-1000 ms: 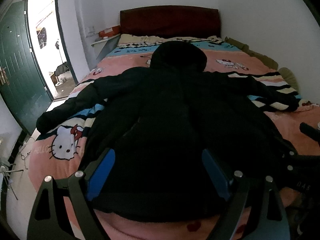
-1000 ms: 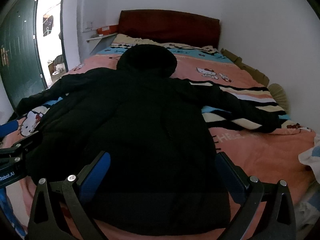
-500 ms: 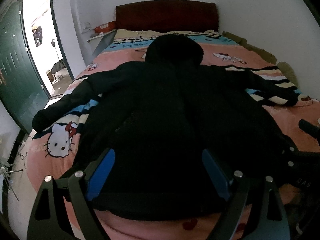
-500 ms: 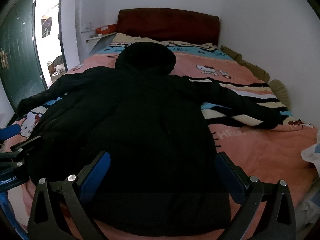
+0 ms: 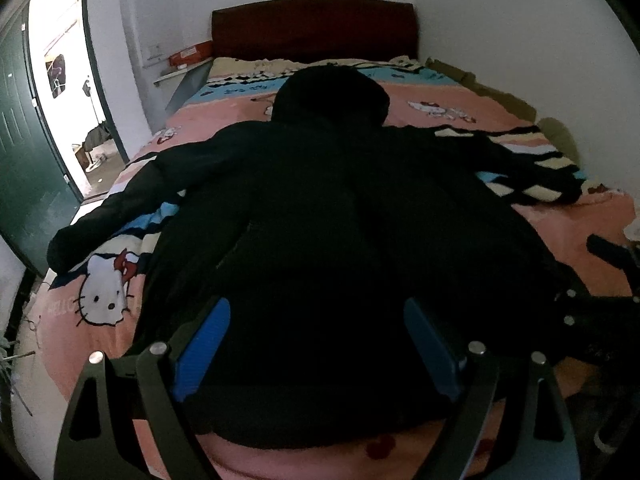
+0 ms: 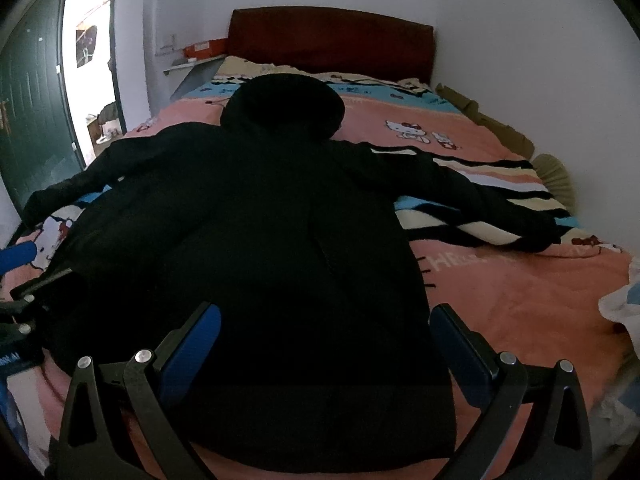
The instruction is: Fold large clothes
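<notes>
A large black hooded jacket [image 5: 340, 240] lies spread flat on the bed, hood toward the headboard, both sleeves stretched out sideways. It also fills the right wrist view [image 6: 260, 240]. My left gripper [image 5: 316, 344] is open and empty, hovering over the jacket's hem at the near left. My right gripper [image 6: 324, 340] is open and empty over the hem further right. The right gripper's body shows at the right edge of the left wrist view [image 5: 600, 308]; the left gripper shows at the left edge of the right wrist view [image 6: 16, 280].
The bed has a pink cartoon-cat blanket [image 5: 104, 292] and a dark red headboard [image 5: 316, 28]. A white wall runs along the bed's right side. A green door [image 5: 24, 152] stands open at the left. A white cloth [image 6: 620, 300] lies at the bed's right edge.
Both grippers stayed open over the hem. The views shifted slightly, tilting up and drifting a little left; the jacket has not moved.
</notes>
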`<state>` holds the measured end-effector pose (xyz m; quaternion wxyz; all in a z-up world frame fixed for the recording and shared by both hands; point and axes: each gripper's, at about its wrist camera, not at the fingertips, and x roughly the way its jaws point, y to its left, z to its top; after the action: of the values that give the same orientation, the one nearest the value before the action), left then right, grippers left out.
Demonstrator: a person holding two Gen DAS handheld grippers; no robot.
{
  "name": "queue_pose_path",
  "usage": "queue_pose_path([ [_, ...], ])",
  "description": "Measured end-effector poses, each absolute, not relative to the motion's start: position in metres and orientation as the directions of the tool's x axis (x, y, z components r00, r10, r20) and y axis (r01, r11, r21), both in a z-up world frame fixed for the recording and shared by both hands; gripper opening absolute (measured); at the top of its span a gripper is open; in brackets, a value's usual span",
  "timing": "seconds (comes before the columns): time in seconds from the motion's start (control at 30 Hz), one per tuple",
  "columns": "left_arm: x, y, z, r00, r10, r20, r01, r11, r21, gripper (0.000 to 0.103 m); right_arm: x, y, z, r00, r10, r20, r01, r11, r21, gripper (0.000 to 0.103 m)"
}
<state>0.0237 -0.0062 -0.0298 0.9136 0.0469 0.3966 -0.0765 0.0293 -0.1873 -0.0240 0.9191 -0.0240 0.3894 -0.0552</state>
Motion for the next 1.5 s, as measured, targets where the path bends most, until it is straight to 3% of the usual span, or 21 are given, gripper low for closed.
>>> queue_pose_path([
  [0.4, 0.032, 0.005, -0.034, 0.649, -0.167, -0.742, 0.203, 0.978, -0.043, 0.089, 0.031, -0.181, -0.024, 0.672, -0.164, -0.722, 0.103, 0.986, -0.128, 0.102],
  [0.9, 0.052, 0.055, -0.041, 0.625, -0.259, -0.737, 0.126, 0.965, -0.232, 0.089, 0.039, -0.162, -0.020, 0.660, -0.169, -0.732, 0.060, 0.983, -0.173, 0.102],
  [1.3, 0.122, 0.191, -0.055, 0.629, -0.139, -0.765, -0.122, 0.954, -0.275, 0.089, 0.060, -0.171, -0.015, 0.648, -0.212, -0.731, 0.100, 0.976, -0.195, 0.102],
  [1.5, 0.165, 0.289, -0.062, 0.647, -0.097, -0.756, -0.324, 0.863, -0.388, 0.089, 0.066, -0.169, -0.018, 0.635, -0.216, -0.742, 0.096, 0.975, -0.201, 0.102],
])
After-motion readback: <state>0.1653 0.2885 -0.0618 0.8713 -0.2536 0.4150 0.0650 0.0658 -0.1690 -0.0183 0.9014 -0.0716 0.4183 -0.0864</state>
